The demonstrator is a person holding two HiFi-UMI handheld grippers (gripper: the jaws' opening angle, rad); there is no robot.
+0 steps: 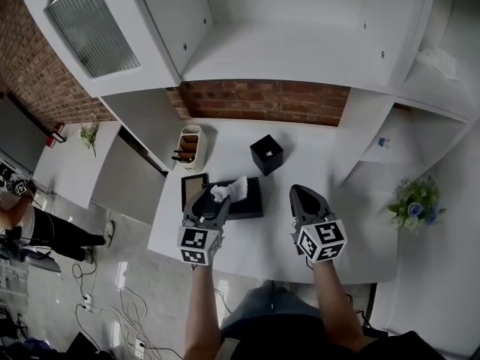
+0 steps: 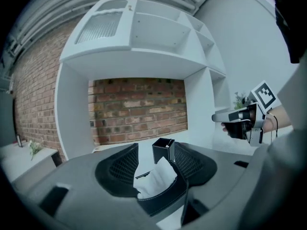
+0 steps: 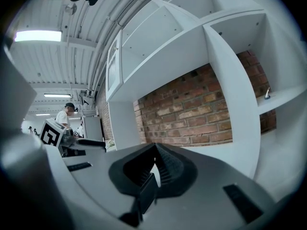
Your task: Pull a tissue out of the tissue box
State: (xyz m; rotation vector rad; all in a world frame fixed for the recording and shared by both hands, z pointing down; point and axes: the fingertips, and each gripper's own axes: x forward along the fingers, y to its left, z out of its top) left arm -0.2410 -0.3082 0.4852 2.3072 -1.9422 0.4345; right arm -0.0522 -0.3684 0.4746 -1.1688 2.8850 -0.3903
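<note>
Left hand-held gripper [image 1: 213, 199] jaws apart, right hand-held gripper [image 1: 298, 191] jaws together, held side by side

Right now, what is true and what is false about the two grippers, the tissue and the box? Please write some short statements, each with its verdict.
1. The white tissue stands between the jaws of the left gripper, and the jaws are apart. True.
2. The right gripper holds the tissue. False: its jaws are together with nothing between them, off to the side of the tissue box.
3. A small black cube container stands on the table beyond the tissue box. True.
4. The tissue lies loose on the table. False: it sticks up out of the black tissue box.
</note>
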